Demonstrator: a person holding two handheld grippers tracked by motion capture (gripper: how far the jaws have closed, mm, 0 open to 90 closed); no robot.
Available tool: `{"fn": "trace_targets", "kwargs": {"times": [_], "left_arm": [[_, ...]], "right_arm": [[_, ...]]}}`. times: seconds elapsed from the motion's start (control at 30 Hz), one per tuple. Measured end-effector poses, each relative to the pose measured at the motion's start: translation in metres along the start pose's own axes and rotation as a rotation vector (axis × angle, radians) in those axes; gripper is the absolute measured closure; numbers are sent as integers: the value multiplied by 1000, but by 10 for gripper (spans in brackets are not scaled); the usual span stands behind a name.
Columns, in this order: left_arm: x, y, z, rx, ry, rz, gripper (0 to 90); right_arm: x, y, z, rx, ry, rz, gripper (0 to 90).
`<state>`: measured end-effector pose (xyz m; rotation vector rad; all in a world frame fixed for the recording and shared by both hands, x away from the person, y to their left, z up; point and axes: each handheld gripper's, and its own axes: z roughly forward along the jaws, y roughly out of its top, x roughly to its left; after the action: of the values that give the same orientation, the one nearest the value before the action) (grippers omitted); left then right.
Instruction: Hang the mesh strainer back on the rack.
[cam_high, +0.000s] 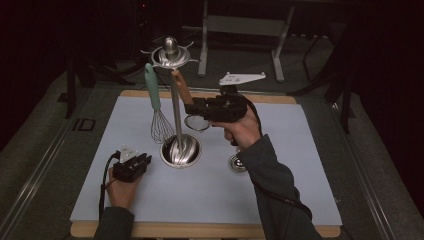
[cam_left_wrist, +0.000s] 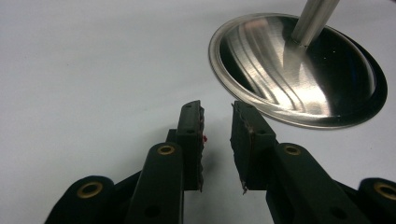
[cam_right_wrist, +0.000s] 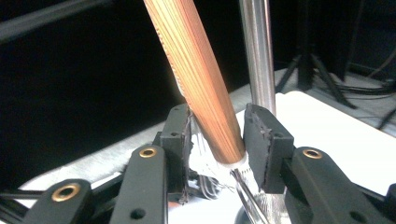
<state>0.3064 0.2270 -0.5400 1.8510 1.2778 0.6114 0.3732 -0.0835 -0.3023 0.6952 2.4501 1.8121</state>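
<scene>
Wood-handled utensil (cam_right_wrist: 205, 88) hangs tilted from the steel stand (cam_high: 176, 107), beside the mint whisk (cam_high: 156, 107). Right gripper (cam_right_wrist: 217, 140) brackets its handle, jaws parted, one pad near touching. Left gripper (cam_left_wrist: 217, 135) rests on the table (cam_high: 280, 190), jaws apart and empty.

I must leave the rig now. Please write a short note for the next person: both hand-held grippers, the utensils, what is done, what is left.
Right hand-held gripper: jaws open around the wooden handle of a strainer-like utensil, which hangs tilted from the steel stand's top; a gap shows at the left pad.
Left hand-held gripper: open, holding nothing, low over the white mat beside the stand's base.
Green-handled whisk: already hanging on the stand.
Done: both utensils appear hung.
Left: draw the right gripper away without swinging the handle.
</scene>
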Motion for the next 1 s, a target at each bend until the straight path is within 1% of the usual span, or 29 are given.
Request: {"fn": "trace_targets", "kwargs": {"times": [0.07,0.1,0.13,0.17,0.27,0.47,0.53,0.67,0.87,1.0], "left_arm": [[0,0,0,0,0,0,738],[0,0,0,0,-1,-1,738],[0,0,0,0,-1,0,738],[0,0,0,1,0,0,738],[0,0,0,0,0,0,738],[0,0,0,0,1,2,735],[0,0,0,0,0,-1,735],[0,0,0,0,1,-1,733],[0,0,0,0,1,-1,733],[0,0,0,0,1,-2,733]], "right_arm": [[3,0,0,8,-14,-17,613],[3,0,0,8,-14,-17,613],[5,1,-1,-6,-34,-35,616],[6,1,-2,-12,-41,-36,617],[6,2,-3,-17,-43,-33,619],[8,3,-4,-15,-45,-44,619],[9,2,-3,-1,-56,-58,622],[10,2,-4,5,-61,-66,624],[11,0,-4,29,-77,-88,628],[13,-2,-5,60,-99,-116,633]]}}
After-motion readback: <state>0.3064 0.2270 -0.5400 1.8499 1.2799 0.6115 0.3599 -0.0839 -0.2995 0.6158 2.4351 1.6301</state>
